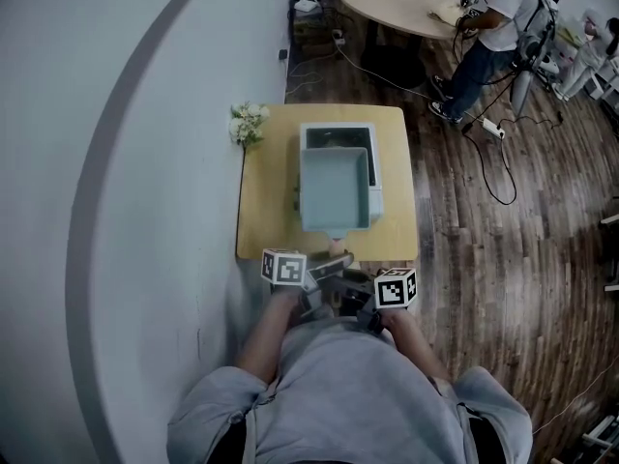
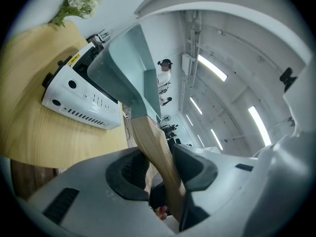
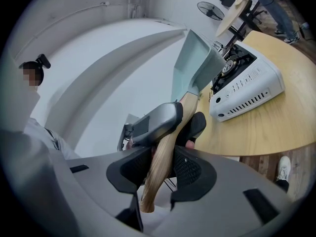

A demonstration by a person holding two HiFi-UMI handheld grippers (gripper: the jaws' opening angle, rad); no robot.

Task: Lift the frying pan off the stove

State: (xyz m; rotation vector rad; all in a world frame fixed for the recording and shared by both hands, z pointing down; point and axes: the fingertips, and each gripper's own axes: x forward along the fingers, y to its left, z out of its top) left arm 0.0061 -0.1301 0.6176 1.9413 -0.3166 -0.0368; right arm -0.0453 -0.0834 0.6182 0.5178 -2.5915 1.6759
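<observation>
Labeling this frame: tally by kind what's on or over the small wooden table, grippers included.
Stove: 1
Frying pan: 1
Flower bunch: 1
Gripper: 2 (left gripper, right gripper)
Total: 5

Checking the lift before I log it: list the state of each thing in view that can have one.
Pale teal square frying pan: empty, raised clear of the stove.
Wooden handle: clamped by both grippers.
Left gripper: shut on the handle.
Right gripper: shut on the handle, nearer its free end.
White portable gas stove: burner uncovered, resting on the light wooden table.
</observation>
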